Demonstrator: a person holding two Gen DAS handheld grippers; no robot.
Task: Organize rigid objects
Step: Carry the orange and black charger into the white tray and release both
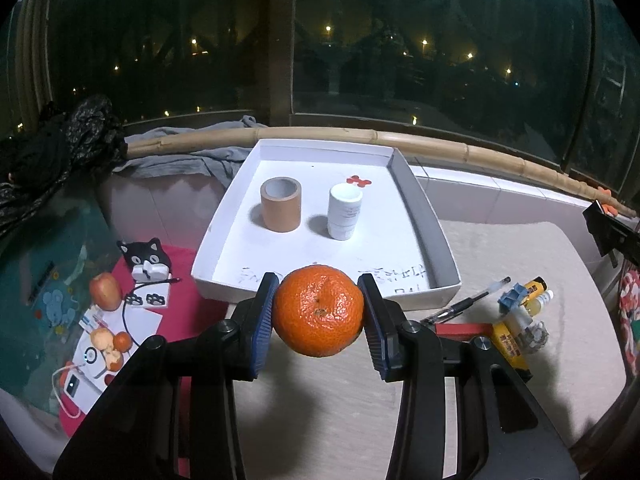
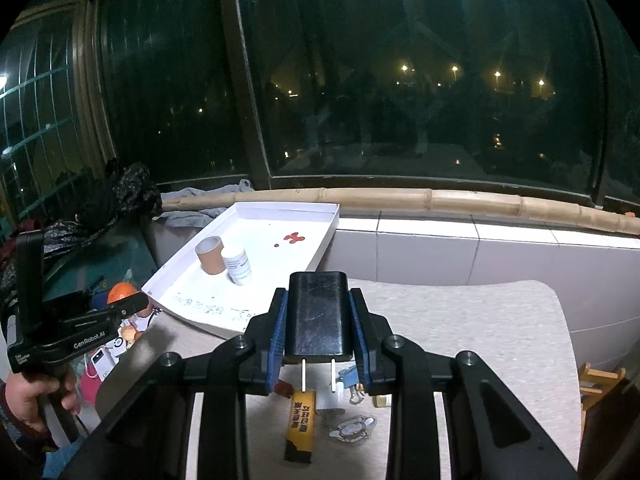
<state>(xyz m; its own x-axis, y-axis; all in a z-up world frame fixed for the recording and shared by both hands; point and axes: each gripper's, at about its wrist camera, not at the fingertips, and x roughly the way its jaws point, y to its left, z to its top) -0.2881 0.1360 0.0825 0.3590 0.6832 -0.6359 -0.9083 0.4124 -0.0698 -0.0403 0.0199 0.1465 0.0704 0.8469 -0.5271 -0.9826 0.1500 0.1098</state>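
Here the left hand-held gripper points forward and downward, its blue pads pressed on either side of a mandarin orange that hangs clear above the bench, just in front of the near wall of a white tray. In the right wrist view this gripper shows at the left edge, gripped from below by a person's hand.

The right hand-held gripper is also tilted downward and is clamped on a black plug-in charger, held upright with its two metal prongs pointing back toward the camera, above the bench and to the right of the tray's near corner.

The tray lies on the bench against the tiled sill. Inside it, a brown tape roll stands on end to the left, a white ribbed cup stands upright just beside it, apart from it, and a small red piece lies behind the cup. Handwriting marks the tray floor near its front wall.

On the bench right of the tray lie a black pen, a yellow tube and a blue clip.
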